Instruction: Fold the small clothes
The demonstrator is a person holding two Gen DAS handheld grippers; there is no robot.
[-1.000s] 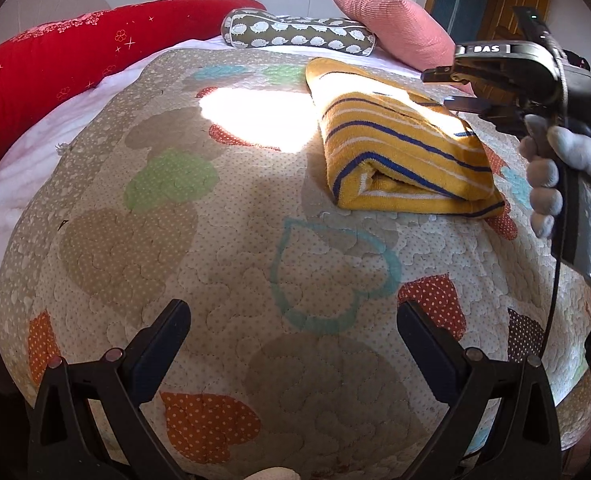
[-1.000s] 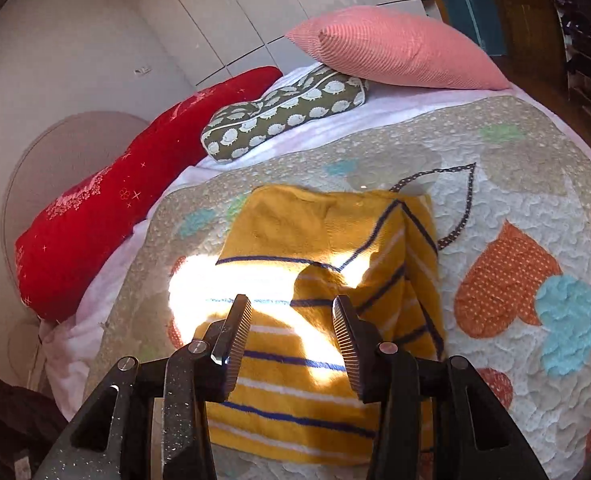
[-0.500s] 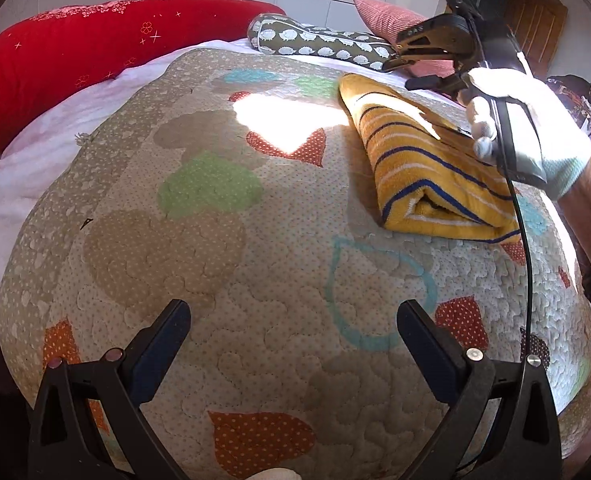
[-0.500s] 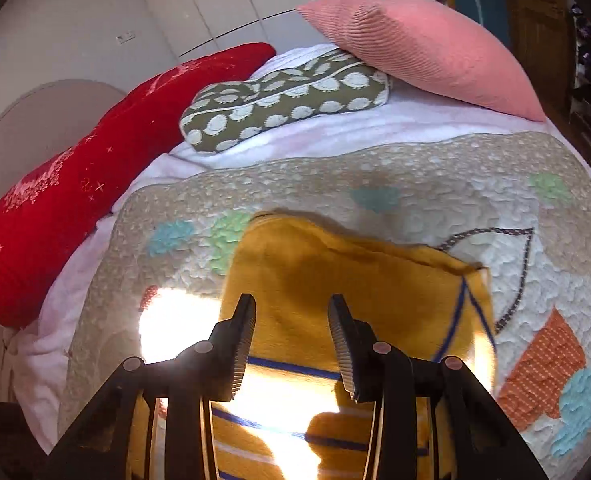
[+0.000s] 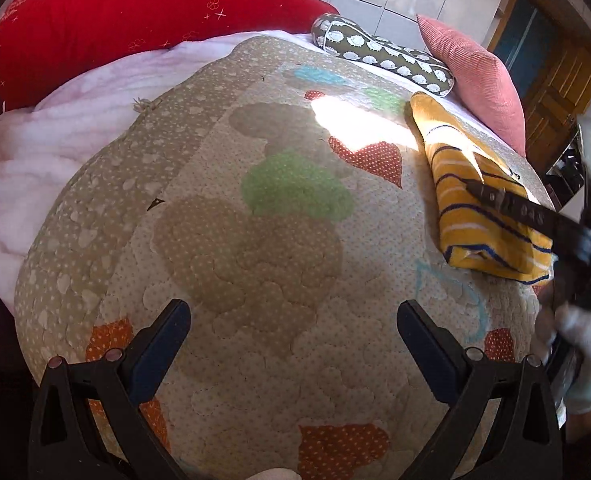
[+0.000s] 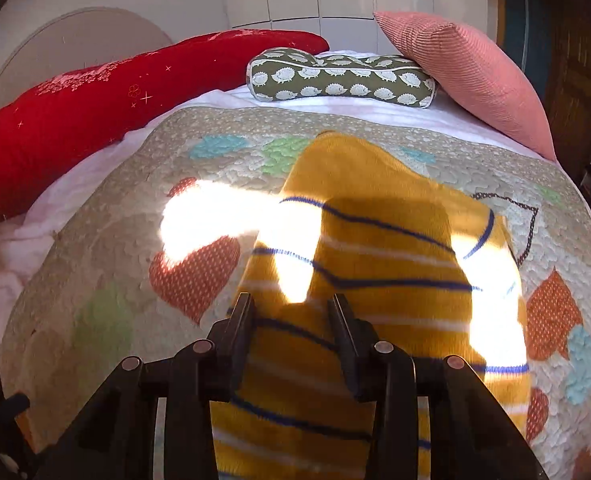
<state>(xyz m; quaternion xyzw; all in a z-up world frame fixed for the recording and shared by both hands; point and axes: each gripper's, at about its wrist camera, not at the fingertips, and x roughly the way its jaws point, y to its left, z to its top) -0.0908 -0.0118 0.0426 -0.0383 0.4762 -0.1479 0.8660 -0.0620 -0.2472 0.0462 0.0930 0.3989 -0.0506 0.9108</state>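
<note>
The right gripper (image 6: 291, 320) has its fingers (image 6: 241, 332) parted to a middling gap, with nothing pinched between them; they hang just over the near part of the yellow striped garment (image 6: 379, 280). The left gripper (image 5: 293, 344) has its fingers (image 5: 163, 340) spread wide and empty over bare quilt (image 5: 255, 240), well apart from the cloth.

The garment lies folded into a thick bundle on the quilted bed cover, toward the side where the pink cushion (image 6: 467, 68) and the patterned bolster (image 6: 339, 78) sit, with a patch of sunlight across it. From the left wrist view its layered edge faces the camera, so the fold looks largely made.

If another fold or a tidy-up is wanted, the right fingers should come down onto one clear edge, taking all the layers together rather than only the top one, and close firmly before lifting. The left gripper would do best pressing the opposite side so the bundle does not slide on the quilt.

Both grippers point steeply down at the bed. A gloved hand (image 5: 583, 352) holds the right gripper at the edge of the left view, angled across the garment.
</note>
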